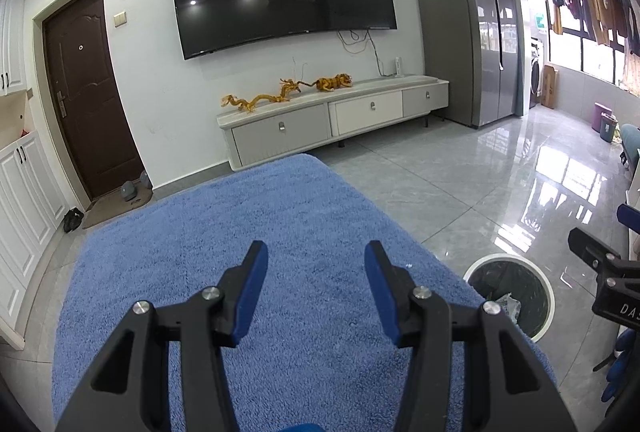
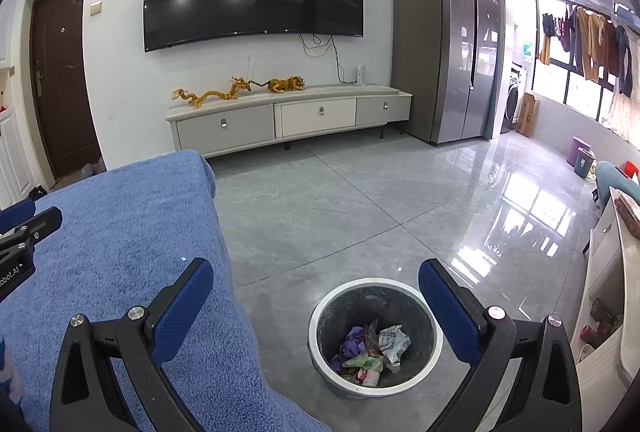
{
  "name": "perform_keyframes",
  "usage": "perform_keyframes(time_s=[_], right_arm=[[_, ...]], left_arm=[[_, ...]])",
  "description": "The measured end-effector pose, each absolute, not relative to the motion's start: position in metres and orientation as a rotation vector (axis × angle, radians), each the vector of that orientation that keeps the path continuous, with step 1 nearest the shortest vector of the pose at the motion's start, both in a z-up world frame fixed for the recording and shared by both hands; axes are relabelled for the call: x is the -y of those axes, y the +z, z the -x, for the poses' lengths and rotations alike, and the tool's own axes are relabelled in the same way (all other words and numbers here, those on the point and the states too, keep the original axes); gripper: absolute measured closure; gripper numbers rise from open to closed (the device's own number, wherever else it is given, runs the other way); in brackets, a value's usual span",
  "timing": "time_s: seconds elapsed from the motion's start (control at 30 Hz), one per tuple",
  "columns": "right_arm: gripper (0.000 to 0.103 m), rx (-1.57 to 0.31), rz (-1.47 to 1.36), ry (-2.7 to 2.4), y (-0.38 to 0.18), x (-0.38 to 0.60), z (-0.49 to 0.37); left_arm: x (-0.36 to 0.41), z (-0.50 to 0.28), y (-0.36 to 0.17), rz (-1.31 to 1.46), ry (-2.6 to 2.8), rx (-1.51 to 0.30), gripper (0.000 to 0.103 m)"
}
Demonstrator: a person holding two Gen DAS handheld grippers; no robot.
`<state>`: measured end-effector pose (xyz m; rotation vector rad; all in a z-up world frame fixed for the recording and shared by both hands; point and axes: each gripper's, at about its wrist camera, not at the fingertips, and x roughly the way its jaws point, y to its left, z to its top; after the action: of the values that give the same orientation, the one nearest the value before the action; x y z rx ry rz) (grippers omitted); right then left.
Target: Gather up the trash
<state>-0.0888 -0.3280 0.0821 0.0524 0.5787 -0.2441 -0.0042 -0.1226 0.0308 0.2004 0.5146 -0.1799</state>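
A round grey bin with a white rim (image 2: pixel 320 316) stands on the tiled floor just right of a blue towel-covered surface (image 2: pixel 120 252). Crumpled wrappers and paper (image 2: pixel 374 348) lie in its bottom. My right gripper (image 2: pixel 316 272) hovers above the bin, jaws wide open and holding nothing. My left gripper (image 1: pixel 316 252) is open over the blue towel (image 1: pixel 280 216), also with nothing between its blue pads. The same bin (image 1: pixel 540 280) shows at the right of the left wrist view, beside the right gripper's black body (image 1: pixel 612 272).
A low white TV cabinet (image 2: pixel 288 116) with golden dragon figures stands against the far wall under a large TV. A grey fridge (image 2: pixel 444 40) is at the right. Glossy floor tiles (image 2: pixel 380 200) stretch between. Small bins (image 2: pixel 582 160) and a white cabinet (image 2: pixel 608 252) line the right side.
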Motion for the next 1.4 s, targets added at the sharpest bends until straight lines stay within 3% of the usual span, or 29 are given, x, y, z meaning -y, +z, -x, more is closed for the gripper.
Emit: perform_keyframes(time_s=[1.4], right_arm=[[0.0, -0.527, -0.067, -0.241, 0.105, 0.327, 0.1]], left_arm=[[0.117, 0.017, 0.052, -0.155, -0.13, -0.447, 0.055]])
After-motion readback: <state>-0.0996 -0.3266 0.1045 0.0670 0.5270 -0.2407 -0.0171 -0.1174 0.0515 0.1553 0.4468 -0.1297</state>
